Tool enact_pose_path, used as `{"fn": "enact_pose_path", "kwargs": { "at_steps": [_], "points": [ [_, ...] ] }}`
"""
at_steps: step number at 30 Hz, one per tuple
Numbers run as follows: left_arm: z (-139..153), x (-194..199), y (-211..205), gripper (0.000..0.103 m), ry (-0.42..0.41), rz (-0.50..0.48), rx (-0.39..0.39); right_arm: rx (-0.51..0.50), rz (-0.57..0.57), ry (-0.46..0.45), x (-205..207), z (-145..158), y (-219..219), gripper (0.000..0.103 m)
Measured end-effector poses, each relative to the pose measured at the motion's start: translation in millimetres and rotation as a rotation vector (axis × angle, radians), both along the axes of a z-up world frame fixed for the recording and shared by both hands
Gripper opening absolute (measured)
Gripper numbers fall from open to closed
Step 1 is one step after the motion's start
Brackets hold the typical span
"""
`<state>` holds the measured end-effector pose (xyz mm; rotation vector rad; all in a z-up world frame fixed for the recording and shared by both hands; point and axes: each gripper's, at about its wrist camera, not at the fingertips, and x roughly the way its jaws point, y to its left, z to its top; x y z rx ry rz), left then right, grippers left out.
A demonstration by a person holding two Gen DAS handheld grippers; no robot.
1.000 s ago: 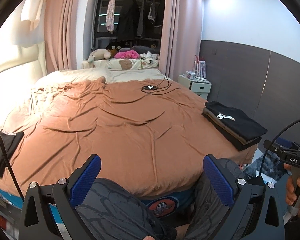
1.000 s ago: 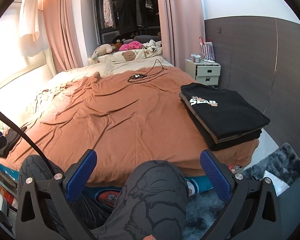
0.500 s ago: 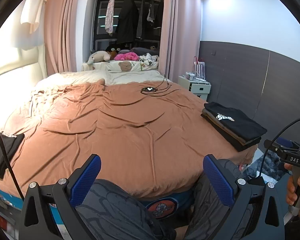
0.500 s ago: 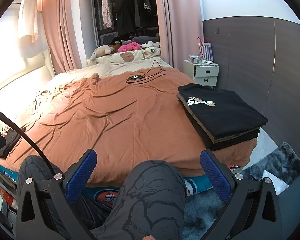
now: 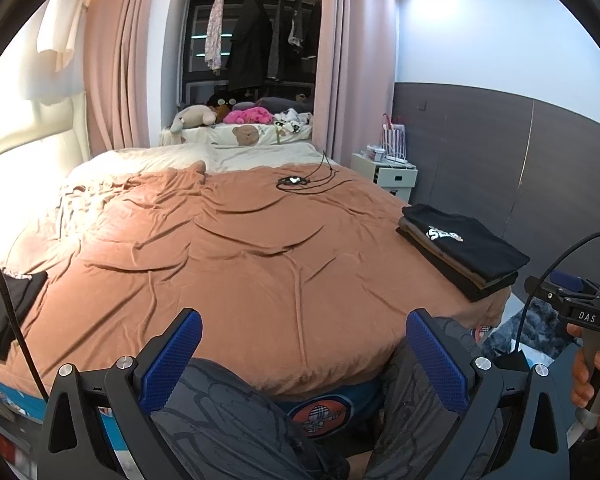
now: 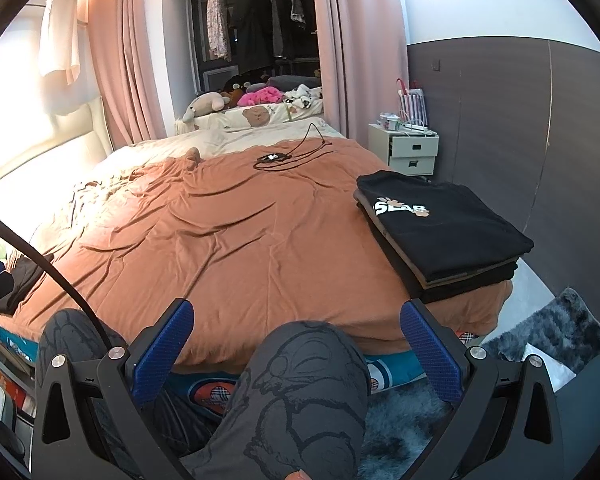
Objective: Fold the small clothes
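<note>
A stack of folded dark clothes [image 5: 464,252], topped by a black shirt with white lettering, lies at the bed's right edge; it also shows in the right wrist view [image 6: 440,232]. A dark garment [image 5: 4,316] lies at the bed's left edge, seen also in the right wrist view [image 6: 20,280]. My left gripper [image 5: 304,360] is open and empty, held back over the person's knees at the foot of the bed. My right gripper [image 6: 296,354] is open and empty there too.
The bed has a brown cover [image 5: 240,256] with a black cable and small device [image 5: 296,181] at its far side. A white nightstand [image 6: 412,150] stands at right. A grey fluffy rug [image 6: 548,344] lies on the floor. Plush toys [image 5: 236,116] sit behind the bed.
Both views have tilted slightly upward and drawn back a little. Both grippers stay open and empty.
</note>
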<state>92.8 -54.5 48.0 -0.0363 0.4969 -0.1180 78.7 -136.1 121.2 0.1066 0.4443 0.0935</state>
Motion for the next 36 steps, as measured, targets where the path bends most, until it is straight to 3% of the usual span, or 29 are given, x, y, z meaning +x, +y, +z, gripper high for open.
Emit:
{"fn": "enact_pose_path", "kwargs": {
  "at_steps": [36],
  "points": [
    [4.1,-5.5,-2.7,0.103,-0.008,0.016,0.002,0.009,0.009,-0.016,-5.2,-2.8,-4.7,0.103]
  ]
}}
